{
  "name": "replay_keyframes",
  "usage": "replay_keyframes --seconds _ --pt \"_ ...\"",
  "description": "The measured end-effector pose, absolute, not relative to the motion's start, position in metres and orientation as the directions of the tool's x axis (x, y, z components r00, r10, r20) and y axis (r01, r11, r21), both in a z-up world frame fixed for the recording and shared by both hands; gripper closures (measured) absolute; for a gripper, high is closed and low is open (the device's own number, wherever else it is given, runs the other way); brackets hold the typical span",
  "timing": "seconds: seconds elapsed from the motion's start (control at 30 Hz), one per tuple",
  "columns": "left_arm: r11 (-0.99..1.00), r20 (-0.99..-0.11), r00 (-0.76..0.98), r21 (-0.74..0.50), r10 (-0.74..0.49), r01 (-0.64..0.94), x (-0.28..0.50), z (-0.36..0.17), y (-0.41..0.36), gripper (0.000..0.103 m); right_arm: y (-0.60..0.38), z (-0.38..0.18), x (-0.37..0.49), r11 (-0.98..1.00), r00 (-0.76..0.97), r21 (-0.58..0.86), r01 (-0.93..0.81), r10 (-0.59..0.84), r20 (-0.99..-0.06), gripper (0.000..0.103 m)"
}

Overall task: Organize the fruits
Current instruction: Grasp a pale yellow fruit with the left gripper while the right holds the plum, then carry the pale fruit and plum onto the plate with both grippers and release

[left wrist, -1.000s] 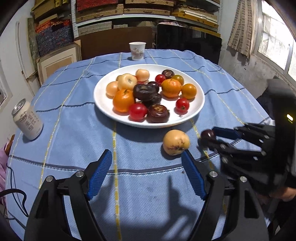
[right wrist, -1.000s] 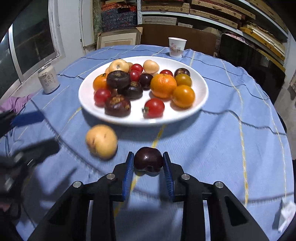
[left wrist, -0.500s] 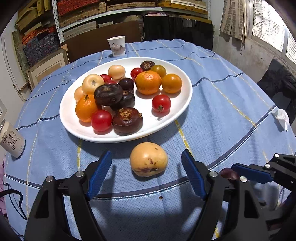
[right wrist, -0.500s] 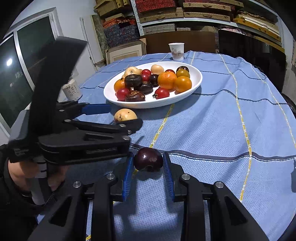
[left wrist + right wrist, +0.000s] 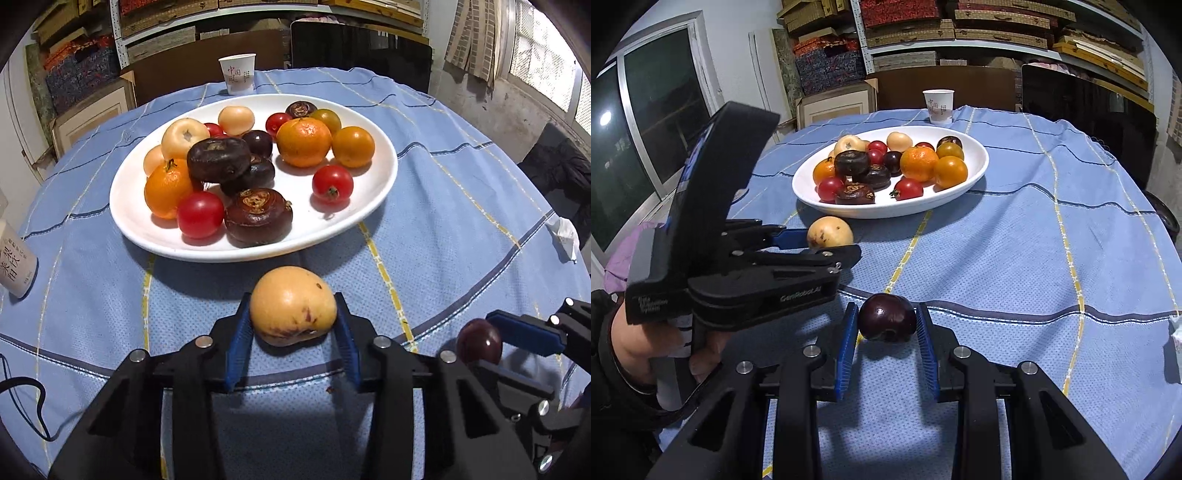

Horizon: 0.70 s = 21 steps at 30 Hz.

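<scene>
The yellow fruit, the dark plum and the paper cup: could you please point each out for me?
yellow fruit [image 5: 293, 304], left wrist view, front face.
dark plum [image 5: 886, 317], right wrist view, glossy front.
paper cup [image 5: 237, 75], left wrist view, printed side.

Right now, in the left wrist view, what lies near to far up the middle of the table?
Left gripper, jaws closing on the yellow fruit → white plate of fruit → paper cup.

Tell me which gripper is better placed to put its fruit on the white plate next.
Left. The left gripper, jaws closing around the yellow fruit, sits just before the white plate; the right gripper, shut on the dark plum, is farther back.
</scene>
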<state>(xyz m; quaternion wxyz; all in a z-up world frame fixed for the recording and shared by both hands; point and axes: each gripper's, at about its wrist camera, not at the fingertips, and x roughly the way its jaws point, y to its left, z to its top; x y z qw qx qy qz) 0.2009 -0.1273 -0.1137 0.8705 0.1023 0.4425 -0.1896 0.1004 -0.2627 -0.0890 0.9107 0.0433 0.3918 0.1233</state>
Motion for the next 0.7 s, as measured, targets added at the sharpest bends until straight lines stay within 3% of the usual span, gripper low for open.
replay_keyframes --seconds 0.4,0.7 --pt "0.929 -0.771 0.586 -0.022 -0.251 0.370 0.155 -0.080 -0.077 0.062 -0.267 -0.084 0.092 0.970 0.685 0.184 -0.160 0.243 -0.687 0.071" --pt "0.941 -0.698 0.673 -0.002 -0.244 0.340 0.092 -0.027 -0.035 0.062 -0.249 -0.027 0.054 0.972 0.755 0.122 -0.199 0.232 -0.613 0.071"
